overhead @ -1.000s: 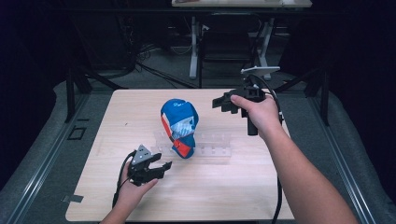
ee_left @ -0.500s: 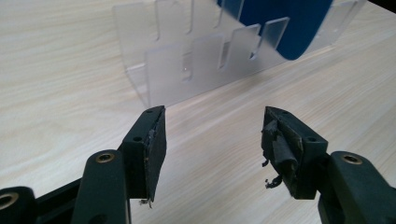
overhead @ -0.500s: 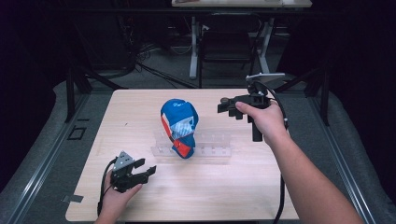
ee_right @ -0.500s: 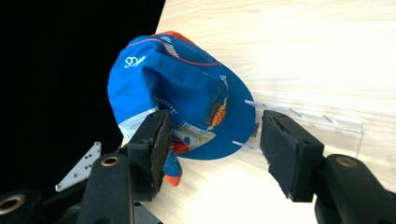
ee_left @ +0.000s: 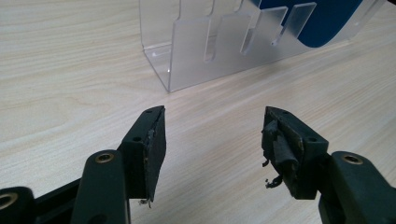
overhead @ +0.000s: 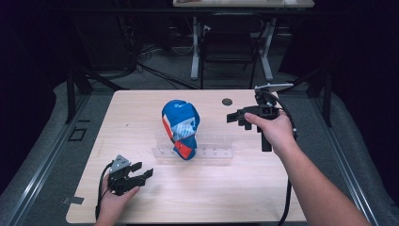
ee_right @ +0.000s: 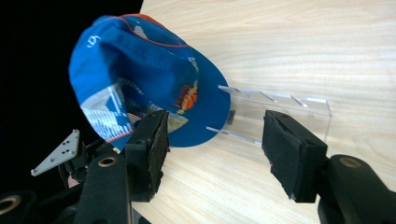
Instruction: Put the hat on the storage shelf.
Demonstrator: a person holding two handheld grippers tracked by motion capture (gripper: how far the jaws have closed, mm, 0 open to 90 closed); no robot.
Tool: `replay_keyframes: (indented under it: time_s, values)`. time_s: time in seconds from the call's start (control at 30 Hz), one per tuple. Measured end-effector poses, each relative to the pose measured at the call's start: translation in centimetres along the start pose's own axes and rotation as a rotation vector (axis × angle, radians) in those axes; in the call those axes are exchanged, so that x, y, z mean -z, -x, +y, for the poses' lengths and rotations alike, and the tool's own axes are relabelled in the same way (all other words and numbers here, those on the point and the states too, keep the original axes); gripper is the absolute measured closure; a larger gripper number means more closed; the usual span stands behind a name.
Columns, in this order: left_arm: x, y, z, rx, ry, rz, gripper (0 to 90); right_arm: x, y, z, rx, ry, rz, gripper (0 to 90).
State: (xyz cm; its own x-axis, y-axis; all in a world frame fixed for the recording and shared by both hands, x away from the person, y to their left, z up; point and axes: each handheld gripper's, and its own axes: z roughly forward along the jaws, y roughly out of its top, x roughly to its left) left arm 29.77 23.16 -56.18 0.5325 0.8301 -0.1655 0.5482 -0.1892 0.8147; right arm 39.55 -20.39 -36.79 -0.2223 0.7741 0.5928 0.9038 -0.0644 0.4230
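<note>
A blue baseball cap (overhead: 180, 127) with red trim and printed panels stands on edge in a clear acrylic slotted rack (overhead: 207, 149) near the middle of the light wooden table (overhead: 141, 108), brim end down between the rack's dividers. The right gripper (overhead: 236, 117) is held off to the cap's right, apart from it; its jaws have just been opening and now stand wide with nothing between them, the cap and rack showing beyond the pads in the right gripper view (ee_right: 154, 93). The left gripper (overhead: 139, 170) is low at the near left of the table, jaws spread and empty, aimed at the rack's end wall (ee_left: 196, 51). Judgement on handling: the cap should be light and soft in the crown, which will crumple under the pads; the brim looks stiffer and is the surer place to pinch, either at its edge or where brim meets crown. The rack looks rigid, smooth and light, so it may slide or tip if the cap drags on a divider. Markings: an orange emblem on the blue fabric (ee_right: 187, 100) and pale lettering near the crown; neither is legible. A small dark disc (overhead: 227, 101) lies on the far table.
</note>
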Motion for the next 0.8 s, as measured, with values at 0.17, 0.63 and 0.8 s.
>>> replay_keyframes:
  time_s: [0.17,0.63,0.8]
  values:
    - [0.0,-0.2,-0.1,0.007,-0.007,-0.002,40.8,-0.2,0.9,-0.9,0.001,-0.012,-0.018,40.6]
    - [-0.1,-0.1,-0.1,0.01,-0.006,-0.005,40.9,-1.0,3.1,-3.5,-0.018,-0.015,-0.027,40.9]
    - [0.0,-0.1,-0.1,0.012,-0.006,-0.005,40.8,-1.6,4.1,-5.0,-0.021,-0.01,-0.043,41.2]
